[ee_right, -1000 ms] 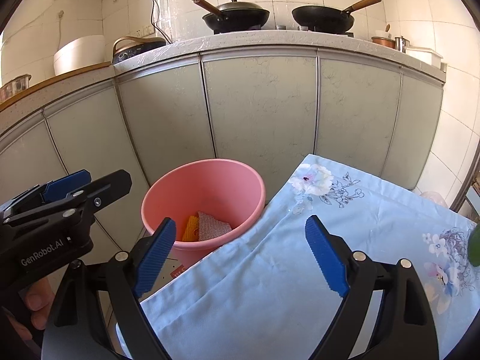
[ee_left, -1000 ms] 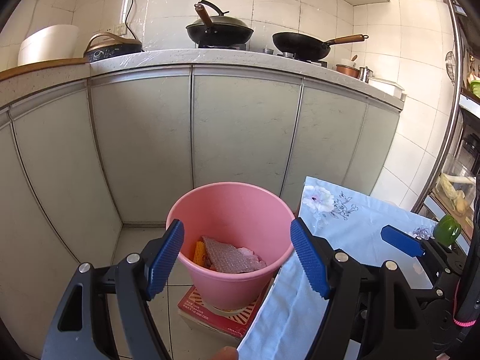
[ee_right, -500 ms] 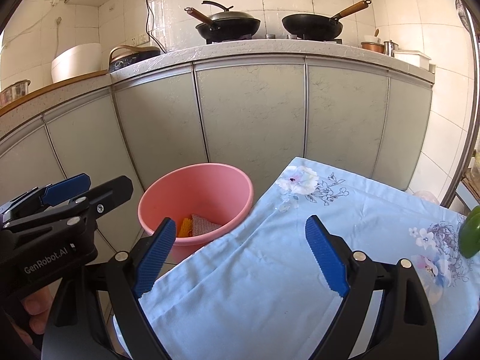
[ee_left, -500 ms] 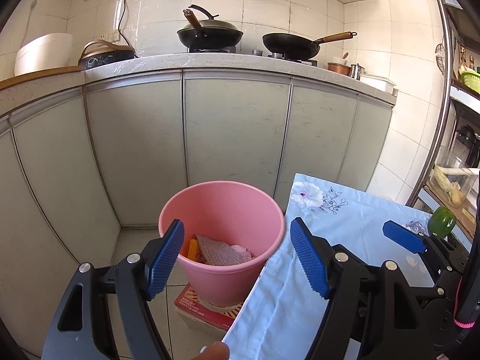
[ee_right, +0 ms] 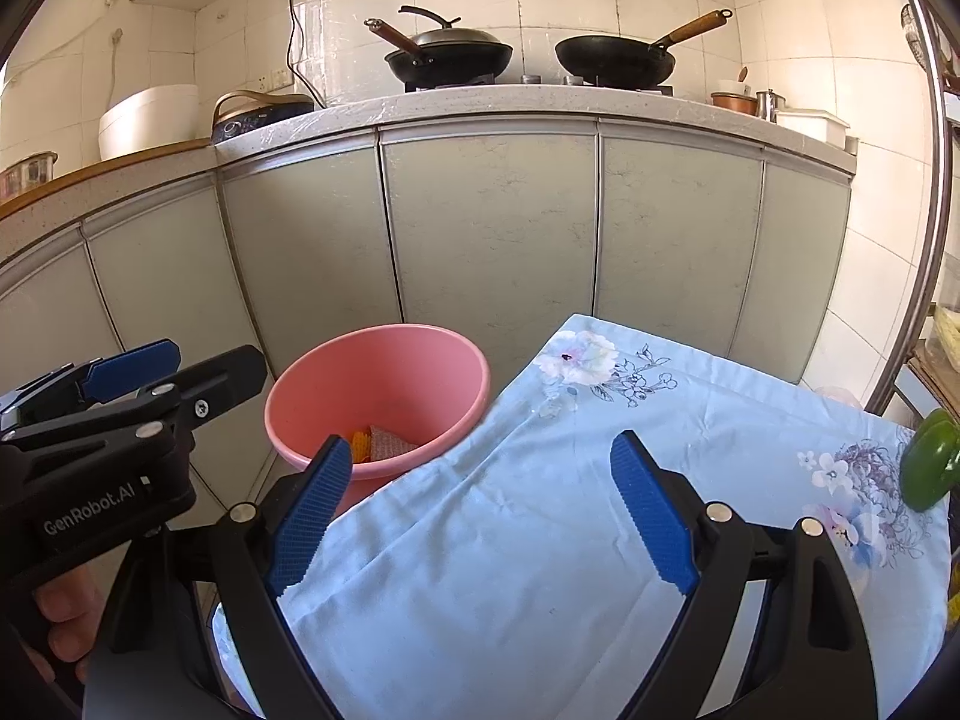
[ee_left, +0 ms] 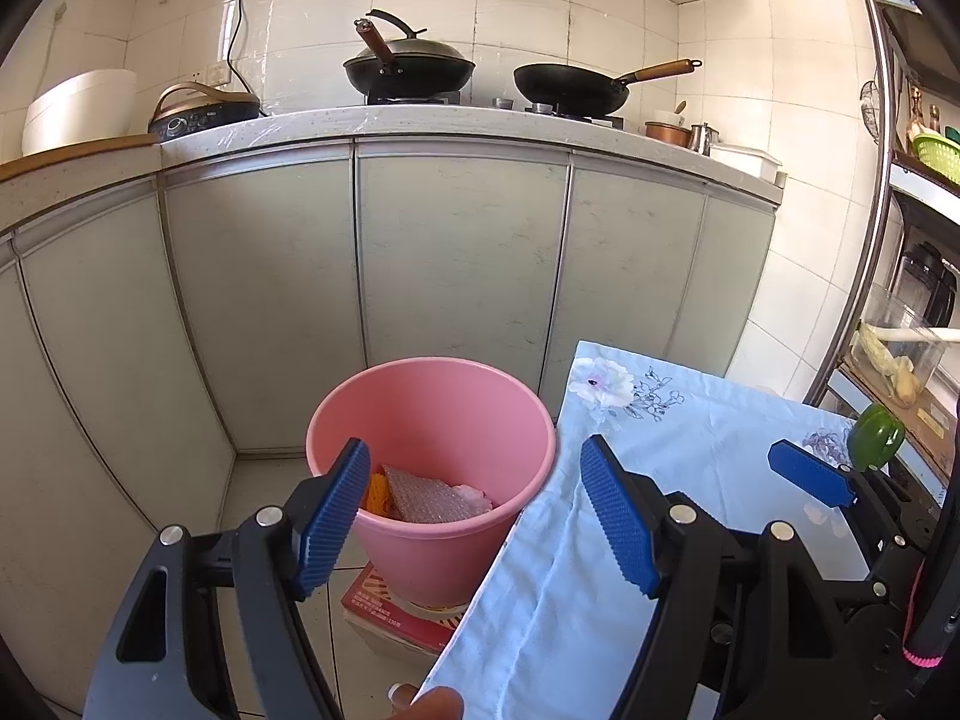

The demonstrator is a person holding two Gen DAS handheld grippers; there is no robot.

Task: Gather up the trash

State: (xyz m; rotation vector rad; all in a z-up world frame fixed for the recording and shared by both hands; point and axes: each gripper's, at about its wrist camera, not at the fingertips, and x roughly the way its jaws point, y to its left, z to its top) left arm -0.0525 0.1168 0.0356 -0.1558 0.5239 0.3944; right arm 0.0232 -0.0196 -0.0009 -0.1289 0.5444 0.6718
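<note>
Both tongs spread apart and empty, left gripper (ee_left: 474, 516) facing bin (ee_left: 432, 402) with trash inside; likely between pickups, next target maybe green pepper (ee_right: 927, 459) at 3 o'clock of right gripper (ee_right: 474, 510).

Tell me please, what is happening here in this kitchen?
A person holds a two-finger gripper in each hand and is collecting trash. Both the left gripper and the right gripper are open and empty. The pink bucket on the floor beside the table already holds bubble wrap and something orange. A green pepper sits on the blue floral tablecloth.
</note>
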